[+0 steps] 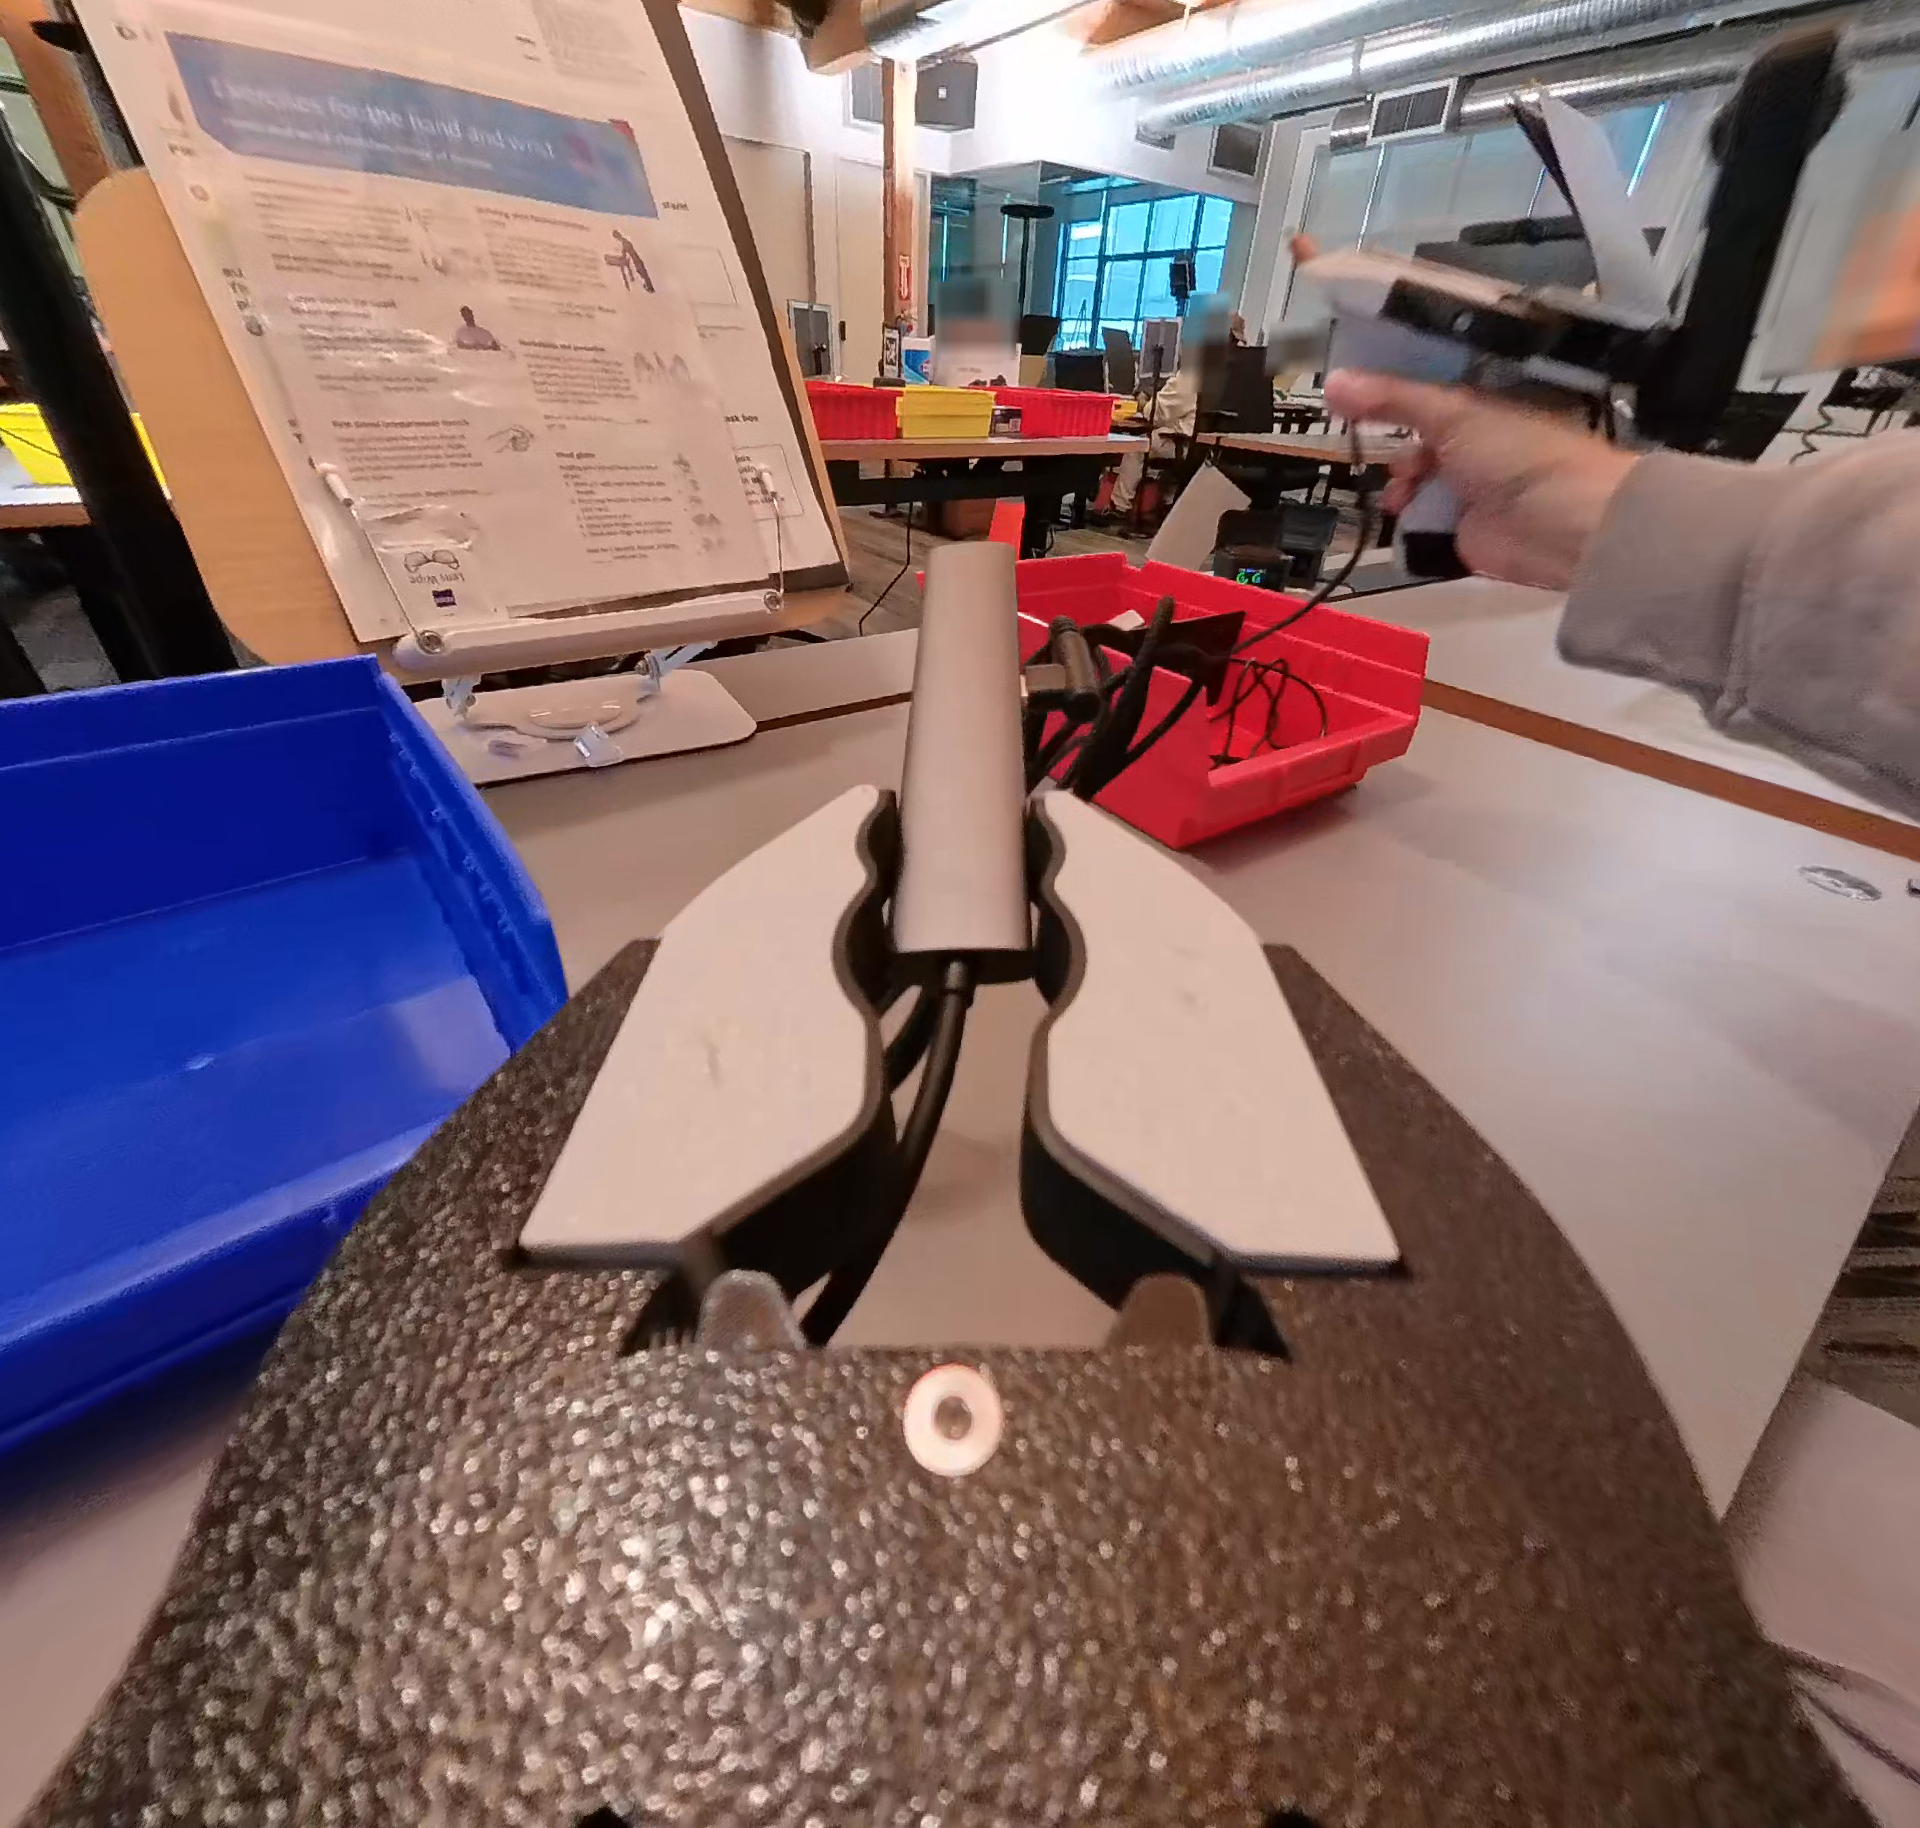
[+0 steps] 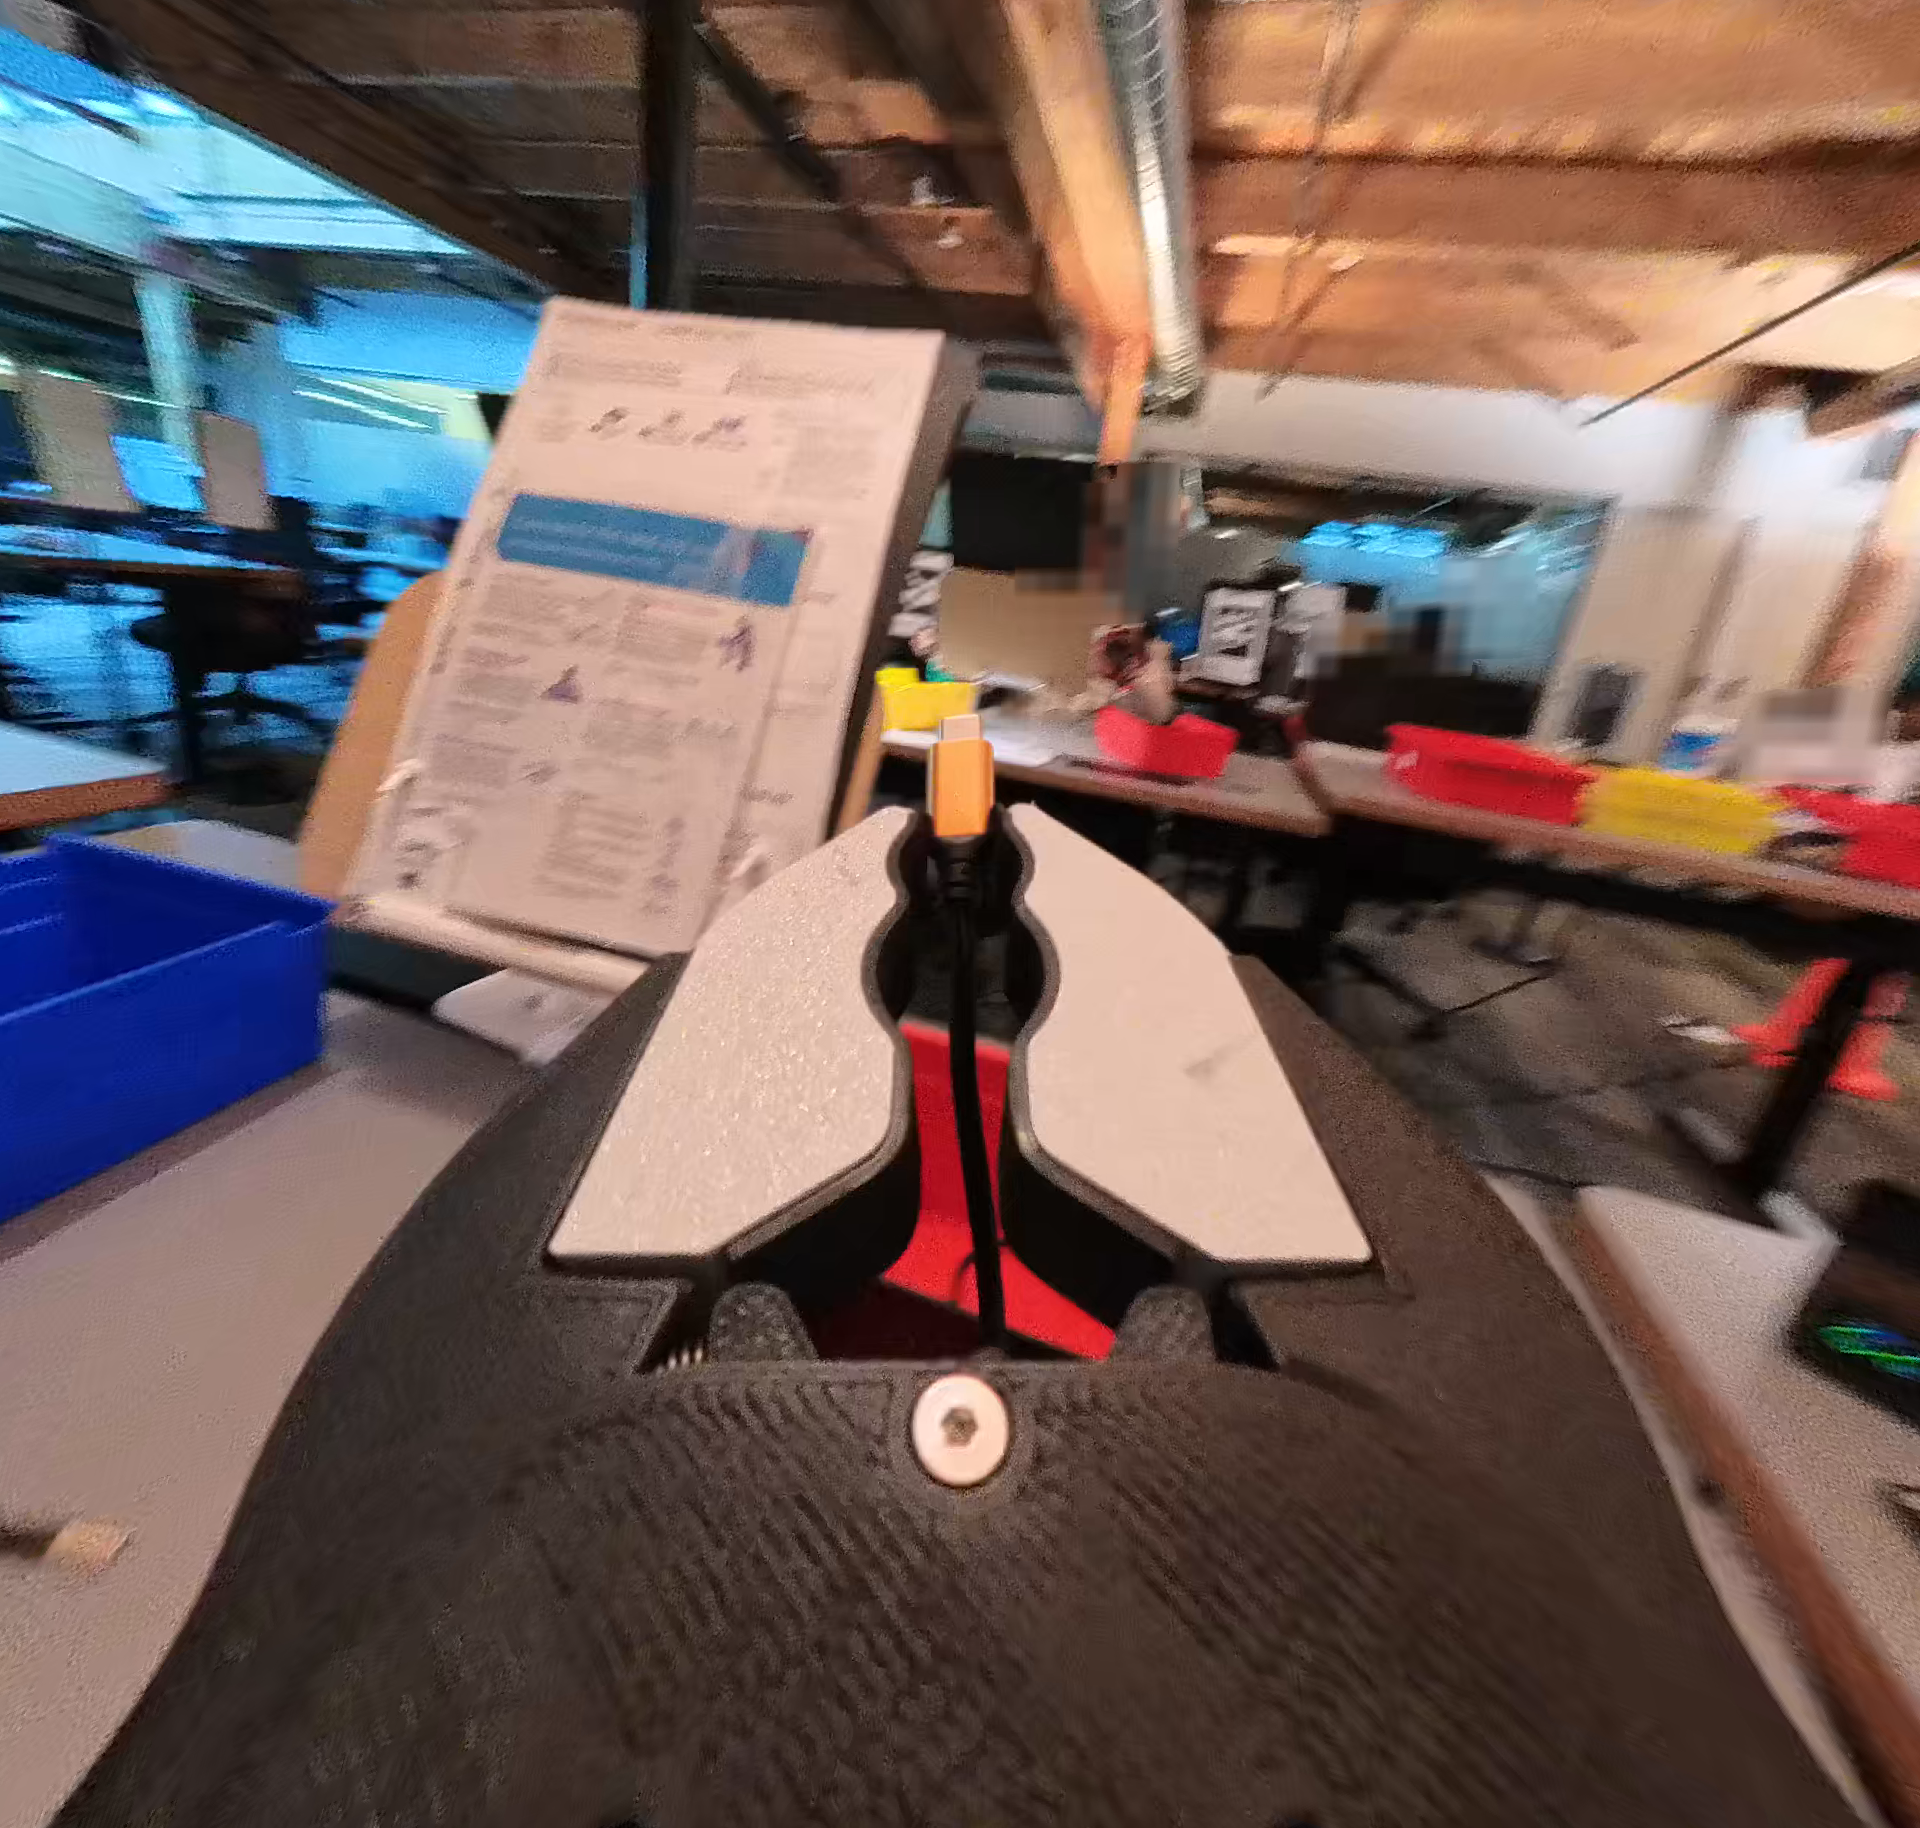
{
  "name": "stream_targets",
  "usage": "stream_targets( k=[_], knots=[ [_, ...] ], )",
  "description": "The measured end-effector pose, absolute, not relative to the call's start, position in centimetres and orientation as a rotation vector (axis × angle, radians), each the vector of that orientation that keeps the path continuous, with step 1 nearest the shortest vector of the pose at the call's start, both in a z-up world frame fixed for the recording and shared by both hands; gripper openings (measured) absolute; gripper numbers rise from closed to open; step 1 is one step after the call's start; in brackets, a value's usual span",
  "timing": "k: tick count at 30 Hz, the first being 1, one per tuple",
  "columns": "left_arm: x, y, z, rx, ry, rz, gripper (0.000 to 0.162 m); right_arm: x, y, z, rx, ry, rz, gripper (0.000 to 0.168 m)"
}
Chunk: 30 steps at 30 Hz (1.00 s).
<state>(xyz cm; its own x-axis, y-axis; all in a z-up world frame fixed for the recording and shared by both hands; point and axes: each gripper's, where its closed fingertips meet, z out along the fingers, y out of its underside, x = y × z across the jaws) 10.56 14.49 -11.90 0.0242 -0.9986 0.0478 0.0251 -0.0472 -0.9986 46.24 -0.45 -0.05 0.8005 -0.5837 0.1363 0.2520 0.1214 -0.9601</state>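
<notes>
My left gripper is shut on a slim grey hub bar that sticks up and forward from the fingertips; its short black cable trails back between the fingers. It hangs above the grey table, between a blue bin and a red bin. My right gripper is shut on a black cable just behind its orange plug, which points up and forward. The right gripper also shows in the left wrist view, blurred, raised at upper right in a hand.
A document stand with printed sheets stands at the table's back, also in the right wrist view. The red bin holds tangled black cables. Other tables with red and yellow bins stand farther off. The blue bin is left.
</notes>
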Motion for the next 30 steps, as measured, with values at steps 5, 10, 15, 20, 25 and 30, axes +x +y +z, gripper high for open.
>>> stream_targets(
  k=[5, 10, 15, 20, 25, 30],
  knots=[
    [10.9, 14.4, -12.4, -1.241, 1.164, -1.245, 0.023, 46.4, 3.0, -8.5, -1.496, 0.24, -0.548, 0.012],
    [11.1, 14.3, -12.8, -1.245, 1.182, -1.249, 0.023, 50.1, -0.2, -17.7, -2.133, 0.26, -0.874, 0.021],
    [11.5, 14.3, -13.7, -1.268, 1.193, -1.252, 0.023, 47.2, -2.5, -16.9, -2.209, 0.438, -0.864, 0.099],
    [11.9, 14.1, -14.5, -1.292, 1.218, -1.211, 0.023, 29.3, 3.0, -11.3, -1.825, 0.107, -0.412, 0.087],
    [12.4, 13.0, -15.5, -1.296, 1.264, -1.185, 0.023, 17.3, 7.5, -12.8, -1.685, -0.047, -0.297, 0.063],
    [12.6, 12.1, -16.0, -1.278, 1.298, -1.154, 0.023, 15.4, 10.0, -15.3, -1.74, -0.008, -0.259, 0.053]
  ],
)
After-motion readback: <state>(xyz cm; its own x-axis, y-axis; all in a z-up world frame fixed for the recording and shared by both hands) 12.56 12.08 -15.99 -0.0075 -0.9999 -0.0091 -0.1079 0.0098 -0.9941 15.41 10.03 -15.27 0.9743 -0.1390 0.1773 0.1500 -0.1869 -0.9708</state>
